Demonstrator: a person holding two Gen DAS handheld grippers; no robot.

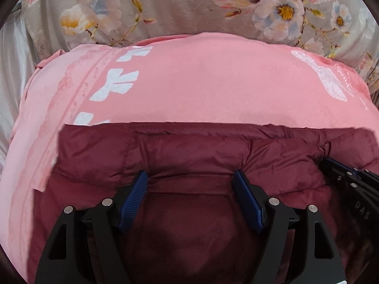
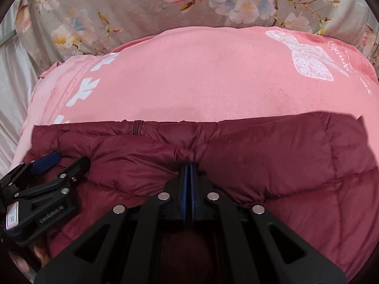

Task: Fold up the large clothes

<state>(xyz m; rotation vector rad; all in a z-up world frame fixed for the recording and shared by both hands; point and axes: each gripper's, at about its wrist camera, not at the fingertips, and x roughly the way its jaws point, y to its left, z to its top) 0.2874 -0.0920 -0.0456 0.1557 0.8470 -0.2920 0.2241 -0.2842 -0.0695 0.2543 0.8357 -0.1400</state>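
Note:
A maroon quilted puffer jacket lies on a pink blanket; it also fills the near half of the right wrist view. My left gripper is open, its blue pads spread over the jacket's fabric without pinching it. My right gripper is shut on a bunched fold of the jacket near its far edge, by the zipper. The left gripper shows at the left of the right wrist view; the right gripper shows at the right edge of the left wrist view.
The pink blanket with white bow prints lies under the jacket. A grey floral bedcover lies beyond it. Pale cloth shows at the far left.

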